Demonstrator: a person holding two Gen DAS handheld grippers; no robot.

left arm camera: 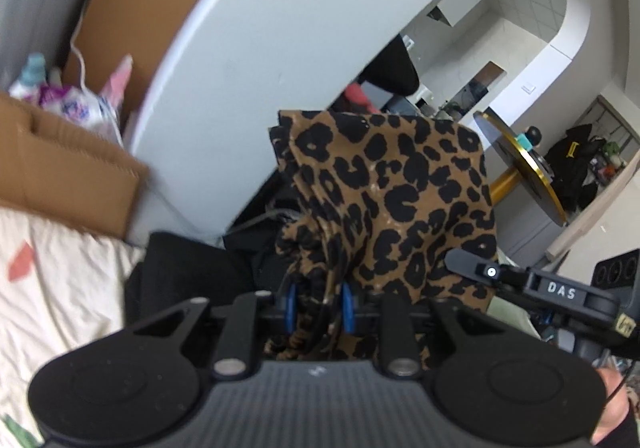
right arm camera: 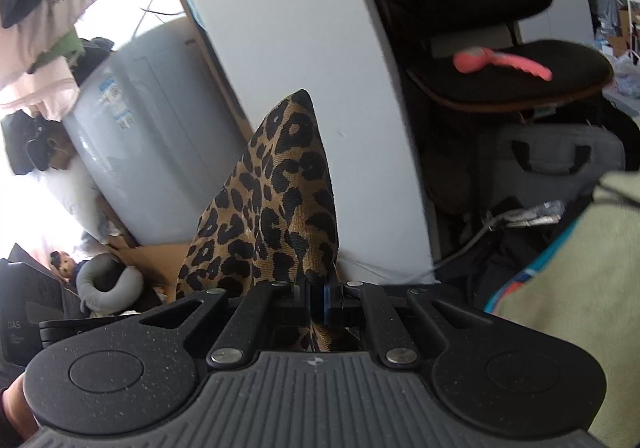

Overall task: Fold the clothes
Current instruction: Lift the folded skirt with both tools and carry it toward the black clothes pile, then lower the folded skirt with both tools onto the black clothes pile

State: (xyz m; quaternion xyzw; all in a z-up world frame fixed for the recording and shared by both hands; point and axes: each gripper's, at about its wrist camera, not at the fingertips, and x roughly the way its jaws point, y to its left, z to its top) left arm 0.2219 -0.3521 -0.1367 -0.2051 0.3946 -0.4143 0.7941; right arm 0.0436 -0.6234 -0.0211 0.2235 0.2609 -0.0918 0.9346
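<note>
A leopard-print garment (left arm camera: 400,199) hangs in the air, held by both grippers. My left gripper (left arm camera: 320,306) is shut on a bunched fold of it, the cloth pinched between the blue pads (left arm camera: 347,306). My right gripper (right arm camera: 316,304) is shut on another part of the same garment (right arm camera: 276,207), which rises in a pointed peak ahead of the jaws. The right gripper also shows in the left wrist view (left arm camera: 532,284) at the right, close beside the cloth.
A white round table top (left arm camera: 280,27) stands tilted behind the garment. A cardboard box (left arm camera: 68,167) and a patterned sheet (left arm camera: 60,288) lie at left. A black chair (right arm camera: 508,79) with a pink object (right arm camera: 500,61), a grey bag (right arm camera: 556,155) and a grey cylinder (right arm camera: 148,119) surround.
</note>
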